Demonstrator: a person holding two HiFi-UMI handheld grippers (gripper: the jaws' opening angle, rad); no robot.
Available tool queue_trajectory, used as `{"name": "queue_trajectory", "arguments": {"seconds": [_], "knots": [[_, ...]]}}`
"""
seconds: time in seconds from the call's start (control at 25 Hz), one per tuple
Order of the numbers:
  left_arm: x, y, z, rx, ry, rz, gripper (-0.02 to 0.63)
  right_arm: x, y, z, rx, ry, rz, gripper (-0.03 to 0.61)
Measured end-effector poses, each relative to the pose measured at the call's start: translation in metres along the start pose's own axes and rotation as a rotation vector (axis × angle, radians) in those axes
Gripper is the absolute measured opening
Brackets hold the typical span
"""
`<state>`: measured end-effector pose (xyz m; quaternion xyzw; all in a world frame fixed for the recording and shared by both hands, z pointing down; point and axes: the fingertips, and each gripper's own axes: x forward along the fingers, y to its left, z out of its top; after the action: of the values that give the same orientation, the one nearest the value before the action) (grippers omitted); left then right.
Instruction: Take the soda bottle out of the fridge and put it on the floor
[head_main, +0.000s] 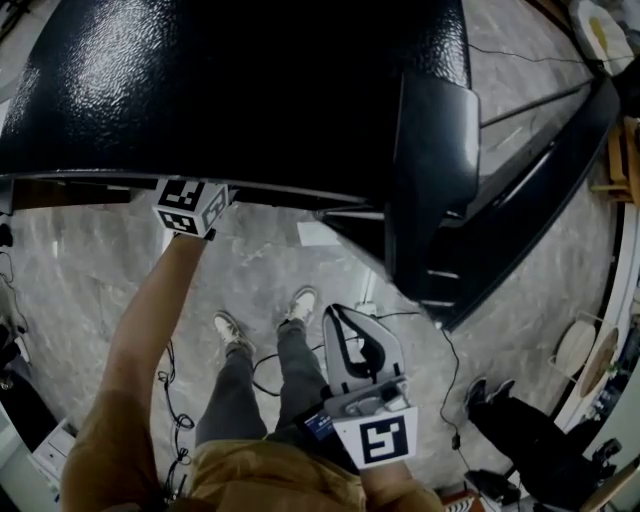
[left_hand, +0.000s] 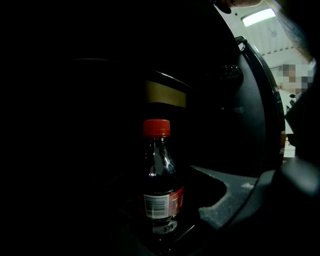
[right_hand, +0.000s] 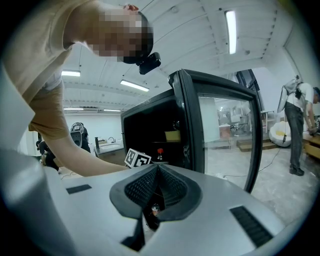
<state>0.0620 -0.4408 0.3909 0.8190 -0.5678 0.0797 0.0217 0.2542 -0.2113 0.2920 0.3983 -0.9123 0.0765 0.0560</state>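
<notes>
though dim, yel. box (left_hand: 166, 94) above bottle (left_hand: 160, 185)

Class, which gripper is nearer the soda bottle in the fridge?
The left gripper: it reaches to the fridge, facing the soda bottle; the right gripper hangs back by the person's waist.
</notes>
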Motion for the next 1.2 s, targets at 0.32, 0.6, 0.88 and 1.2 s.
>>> {"name": "queue_trajectory", "arguments": {"seconds": [0.32, 0.6, 0.88, 1.2], "knots": [[0.005, -0.002, 0.003, -0.006, -0.002, -0.009, 0.308, 0.000, -0.001, -0.004, -0.004, 0.006, -0.006, 0.003], [-0.011, 0.000, 0.000, -0.041, -0.019, -0.004, 0.307, 0.006, 0.008, -0.006, -0.005, 0.002, 0.006, 0.003], [-0.047, -0.010, 0.018, -0.037, -0.077, -0.050, 0.307, 0.015, 0.035, -0.007, -0.021, 0.006, 0.040, 0.003], [-0.096, -0.022, 0.043, -0.014, -0.133, -0.113, 0.307, 0.030, 0.064, -0.008, -0.034, 0.008, 0.089, 0.003]]}}
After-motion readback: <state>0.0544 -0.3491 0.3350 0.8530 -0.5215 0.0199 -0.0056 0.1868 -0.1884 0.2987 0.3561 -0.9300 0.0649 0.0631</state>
